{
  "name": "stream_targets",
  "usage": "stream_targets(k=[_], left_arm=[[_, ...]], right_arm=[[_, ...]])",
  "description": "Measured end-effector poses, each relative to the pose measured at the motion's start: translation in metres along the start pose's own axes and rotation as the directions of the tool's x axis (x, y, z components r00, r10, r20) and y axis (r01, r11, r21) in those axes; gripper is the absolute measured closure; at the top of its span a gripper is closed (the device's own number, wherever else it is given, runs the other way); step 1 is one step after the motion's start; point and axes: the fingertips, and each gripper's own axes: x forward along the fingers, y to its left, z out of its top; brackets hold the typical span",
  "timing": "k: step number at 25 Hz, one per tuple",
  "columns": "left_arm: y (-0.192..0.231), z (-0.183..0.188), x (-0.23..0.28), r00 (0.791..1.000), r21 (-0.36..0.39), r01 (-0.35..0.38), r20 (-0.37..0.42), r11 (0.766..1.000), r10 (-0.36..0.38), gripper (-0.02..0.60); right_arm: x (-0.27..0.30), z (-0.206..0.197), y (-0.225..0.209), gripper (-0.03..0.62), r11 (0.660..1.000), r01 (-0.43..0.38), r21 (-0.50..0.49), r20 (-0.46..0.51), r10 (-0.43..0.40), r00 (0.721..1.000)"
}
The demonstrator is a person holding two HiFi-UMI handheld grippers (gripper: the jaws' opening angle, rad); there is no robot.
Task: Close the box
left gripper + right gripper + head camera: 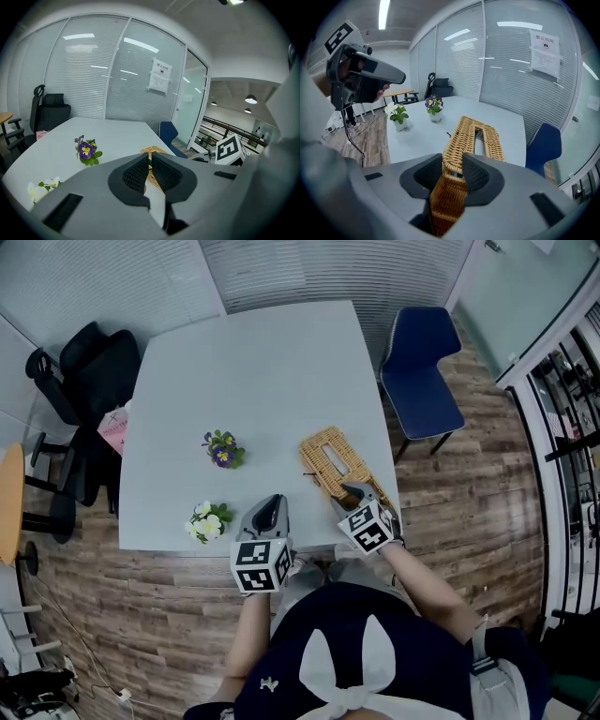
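Wicker box [330, 461] lies near the counter [253, 371] edge, pinched by the right hand-held gripper [354, 491], the left hand-held gripper [274, 504] pressed together, empty; a one-sided pinch might slip or drag it off.

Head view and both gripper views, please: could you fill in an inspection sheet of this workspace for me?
Surface: white table, mostly bare.
Job's things: wicker box near the table's front right edge, with a slot in its top.
Clutter: purple flower pot and white flower pot, both apart from the box.
Grippers: right claw shut on the box's near rim; left claw shut, empty, at the front edge.
Cables: thin cable on the wooden floor.
Surroundings: blue chair, black office chair, glass walls with blinds.
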Motion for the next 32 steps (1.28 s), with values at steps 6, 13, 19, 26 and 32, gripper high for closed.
stream_targets(k=[6,13,19,26,32], left_arm=[[0.001,-0.001,-0.001,1.0,0.003,-0.002,-0.006,1.0,0.002,0.546],[0.001,-0.006,-0.001,1.0,0.0,-0.001,-0.011,1.0,0.001,0.546],[-0.001,-0.007,0.001,1.0,0.0,0.008,-0.013,1.0,-0.008,0.546],[-0.004,-0.005,0.002,1.0,0.002,0.018,-0.013,1.0,-0.018,0.546],[-0.004,-0.004,0.004,1.0,0.003,0.022,-0.011,1.0,-0.022,0.546]], right_arm=[[0.011,-0.01,0.005,0.454,1.0,-0.004,-0.002,-0.036,0.004,0.999],[0.016,-0.015,0.005,0.456,0.999,-0.022,0.038,-0.033,0.023,0.999],[0.017,-0.014,0.005,0.456,0.997,-0.032,0.07,-0.028,0.034,0.999],[0.016,-0.009,0.003,0.445,0.984,-0.086,0.156,-0.025,0.091,0.996],[0.009,-0.002,0.006,0.445,0.978,-0.102,0.183,-0.002,0.104,0.995]])
